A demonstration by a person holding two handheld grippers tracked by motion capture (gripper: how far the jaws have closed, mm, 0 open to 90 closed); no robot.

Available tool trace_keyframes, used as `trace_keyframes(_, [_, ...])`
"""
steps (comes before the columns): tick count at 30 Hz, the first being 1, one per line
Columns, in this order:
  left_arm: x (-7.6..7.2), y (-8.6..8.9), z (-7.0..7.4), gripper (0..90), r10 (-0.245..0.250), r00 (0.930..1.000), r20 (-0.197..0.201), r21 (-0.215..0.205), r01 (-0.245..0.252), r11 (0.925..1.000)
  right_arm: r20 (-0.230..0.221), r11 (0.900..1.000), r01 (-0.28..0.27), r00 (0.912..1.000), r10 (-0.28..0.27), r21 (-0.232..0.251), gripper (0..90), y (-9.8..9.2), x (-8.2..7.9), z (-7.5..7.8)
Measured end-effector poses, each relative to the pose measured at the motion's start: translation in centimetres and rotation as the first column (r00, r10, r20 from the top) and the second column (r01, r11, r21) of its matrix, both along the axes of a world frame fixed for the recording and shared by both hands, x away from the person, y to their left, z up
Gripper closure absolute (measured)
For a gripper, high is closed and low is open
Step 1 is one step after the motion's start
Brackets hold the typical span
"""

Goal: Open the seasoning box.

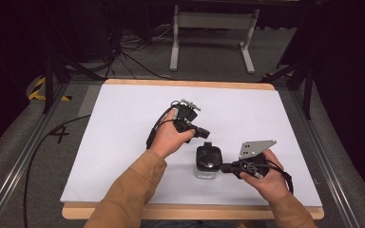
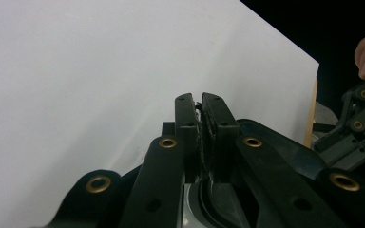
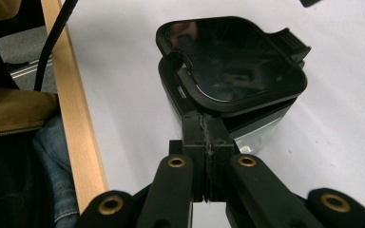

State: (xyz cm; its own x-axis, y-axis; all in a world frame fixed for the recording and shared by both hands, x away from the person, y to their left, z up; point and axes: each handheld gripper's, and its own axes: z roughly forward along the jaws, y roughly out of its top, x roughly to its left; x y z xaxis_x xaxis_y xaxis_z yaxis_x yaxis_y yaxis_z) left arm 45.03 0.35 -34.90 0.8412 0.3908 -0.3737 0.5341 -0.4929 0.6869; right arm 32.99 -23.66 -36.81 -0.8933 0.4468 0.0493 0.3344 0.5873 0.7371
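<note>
A small clear box (image 1: pixel 206 172) with a black lid (image 1: pixel 208 155) stands on the white table top (image 1: pixel 123 142), near the front middle. In the right gripper view the lid (image 3: pixel 233 57) sits slightly askew on the box (image 3: pixel 256 130), its tab pointing away. My right gripper (image 1: pixel 224 167) is shut; its tips (image 3: pixel 208 121) touch the box's near side just under the lid rim. My left gripper (image 1: pixel 205 134) is shut with nothing in it, a little beyond the lid's tab. Its closed tips (image 2: pixel 200 100) hover over the lid (image 2: pixel 271 142).
The table's wooden front edge (image 3: pixel 76 123) runs close behind the box. A sleeve (image 3: pixel 14 111) rests by that edge. Cables (image 1: pixel 123 57) and a white frame stand (image 1: pixel 214 33) lie on the floor beyond the table. Bare white surface spreads left and far.
</note>
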Motion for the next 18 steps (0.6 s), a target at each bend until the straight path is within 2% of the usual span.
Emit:
trace_keyframes(7, [-1.0,1.6,1.0,86.8,0.02,0.9996,0.019,-0.017,-0.019,0.9997,0.044,0.999,0.008,0.999,-0.01,0.037,90.0,0.1,0.3,0.8])
trace_keyframes(10, [-1.4,2.4,1.3,86.4,0.036,0.999,0.025,-0.003,-0.035,0.9994,0.06,0.998,0.014,0.998,-0.017,0.055,90.0,0.1,0.5,1.1])
trace_keyframes(18, [-2.4,4.7,1.5,86.8,0.077,0.9966,0.029,-0.001,-0.077,0.997,0.11,0.992,0.032,0.9929,-0.046,0.126,90.0,0.4,1.9,1.9])
